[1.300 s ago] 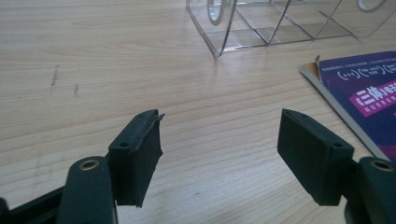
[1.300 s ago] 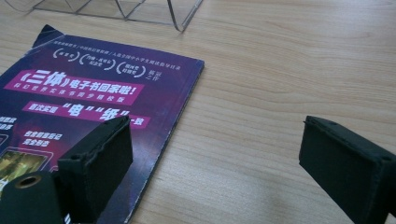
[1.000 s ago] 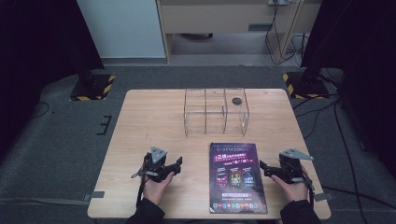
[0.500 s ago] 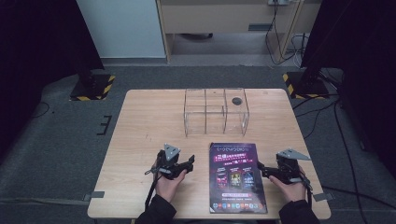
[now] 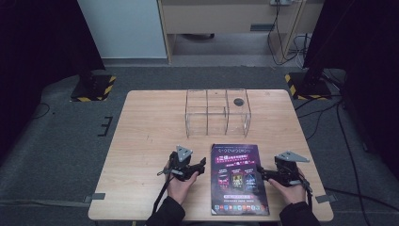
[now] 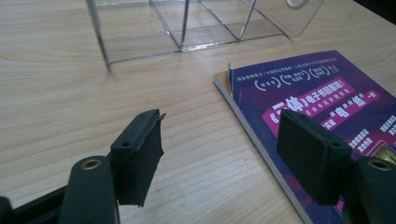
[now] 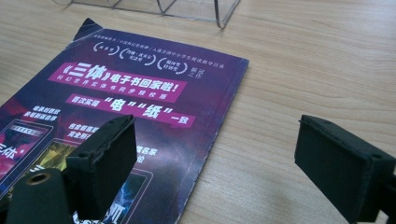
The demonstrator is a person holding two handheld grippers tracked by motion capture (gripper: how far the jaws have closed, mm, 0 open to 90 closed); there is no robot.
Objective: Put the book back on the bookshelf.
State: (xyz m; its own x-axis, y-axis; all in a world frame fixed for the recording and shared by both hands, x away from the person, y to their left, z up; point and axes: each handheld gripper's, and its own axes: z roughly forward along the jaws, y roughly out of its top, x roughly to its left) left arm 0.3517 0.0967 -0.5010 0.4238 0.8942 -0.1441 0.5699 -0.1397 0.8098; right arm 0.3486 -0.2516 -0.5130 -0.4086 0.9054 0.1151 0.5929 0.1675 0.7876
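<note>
Both pairs of jaws stand open with nothing between them. The left gripper (image 5: pixel 201 165) hangs just off the left edge of the book (image 5: pixel 238 178), and in the left gripper view its right pad sits over the cover while the left pad is over bare wood, so the spine edge (image 6: pixel 252 128) runs between them. The right gripper (image 5: pixel 261 173) straddles the book's right edge the same way; in the right gripper view the left pad hangs above the cover and the right pad above the table (image 7: pixel 289 70).

The book lies flat, cover up, near the front edge of the table (image 5: pixel 146 141) and a little right of its middle, its far edge just short of the clear acrylic organiser (image 5: pixel 217 112) that stands toward the back edge.

It looks like a thin softcover with a glossy purple jacket: light, likely to flex and droop if pinched at one corner, and slick enough to slide on the wood before it lifts. One far corner of the jacket (image 6: pixel 229 70) stands up slightly. The stiffest hold is probably the spine side, with a pad worked under the edge, while the other gripper steadies or lifts the open side; a pinch on the loose jacket alone could tear or crease it.

Count: one book, one organiser with several compartments, two grippers, one table
</note>
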